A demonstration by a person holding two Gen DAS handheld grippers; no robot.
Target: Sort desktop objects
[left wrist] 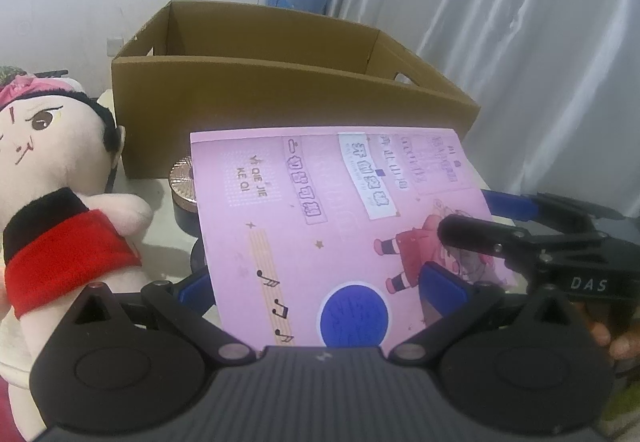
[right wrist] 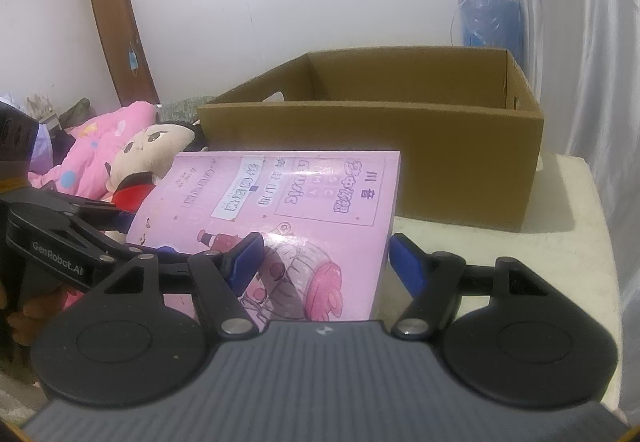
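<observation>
Between the jaws of the right gripper (right wrist: 324,254), which stand partly apart, lies the right margin of the book (right wrist: 280,209): one blue pad rests over the cover and the other sits just beside the spine edge, though whether either presses cannot be told. The left gripper (left wrist: 320,286) has its jaws set wide, one finger passing behind the book and the other lying in front of the cover; contact here is likewise unclear. The book hangs tilted above the tabletop (right wrist: 500,254), near side low, just in front of the box (left wrist: 280,109) and overlapping a copper-lidded jar (left wrist: 184,181). The chief hazard is judged to be slippage. The cover looks glossy, and neither pair of jaws shows a firm pinch, so the book could pivot and drop onto the jar or tabletop. If the two hands rise unevenly, the cover may bend or twist free. The far edge sits below the box's rim, so a forward push without a lift would likely strike the near wall. The doll (left wrist: 60,201), just left of the book, could be brushed by a sideways swing. The book is a thick pink softcover with purple lettering, a cartoon figure in red, a strip of music notes and a blue disc near its lower edge.
</observation>
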